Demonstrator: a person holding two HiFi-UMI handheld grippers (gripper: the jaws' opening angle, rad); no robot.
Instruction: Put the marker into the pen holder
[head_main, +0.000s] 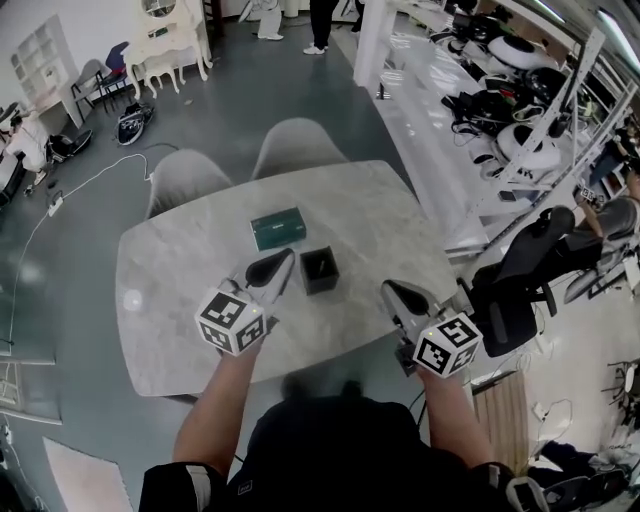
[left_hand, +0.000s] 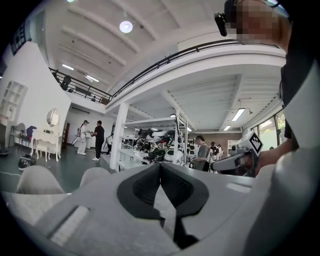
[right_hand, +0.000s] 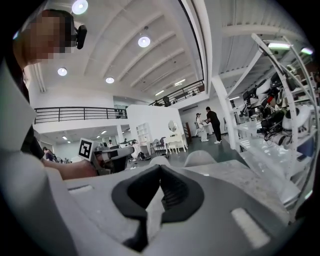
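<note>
Head view: black pen holder (head_main: 319, 270) at mid-worktop (head_main: 180, 300), green box (head_main: 277, 228) on far side. Left claw (head_main: 280, 265) and right claw (head_main: 395, 292) both pressed together, empty. Marker not visible in any view. Risk: left claw tip just beside holder could knock it over.

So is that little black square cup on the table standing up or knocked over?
Upright: the black square pen holder stands on the pale marble table with its open top facing up.

Holding the left hand-held gripper (head_main: 270, 270) and the right hand-held gripper (head_main: 404, 297) out side by side, forearms (head_main: 215, 405) bare, jaws together on nothing.
</note>
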